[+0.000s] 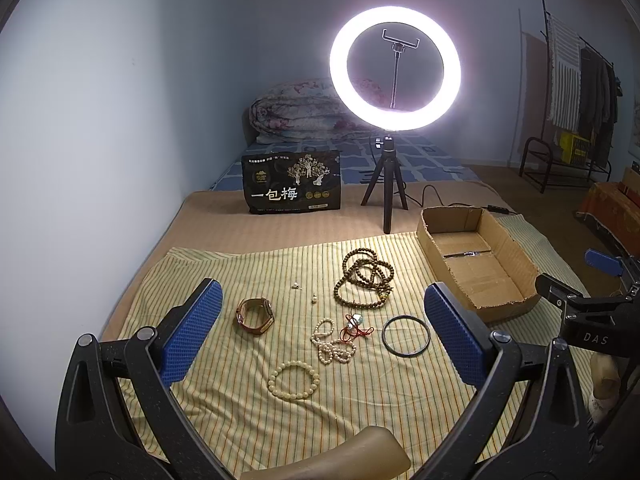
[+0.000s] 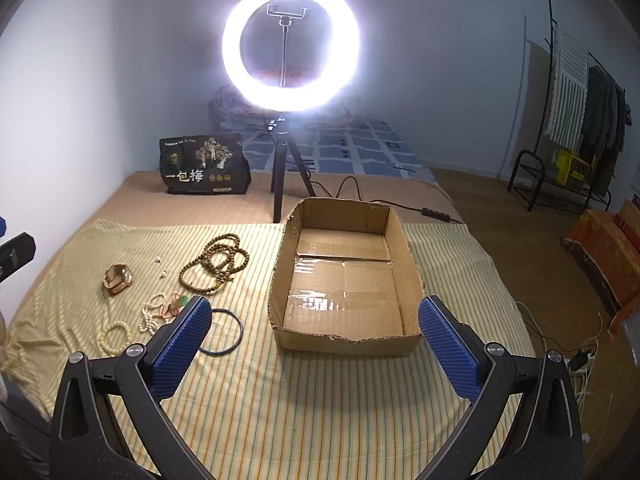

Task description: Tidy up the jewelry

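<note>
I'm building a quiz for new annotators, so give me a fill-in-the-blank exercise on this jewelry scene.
1. The cardboard box currently holds ____ pieces of jewelry.
2. The left gripper and the right gripper both have their jaws ____.
3. The jewelry, such as the dark bangle and the wooden bead necklace, lies on a ____ cloth.
4. Behind the box, a lit ____ light stands on a tripod.

Missing words: no; open; striped; ring
</note>
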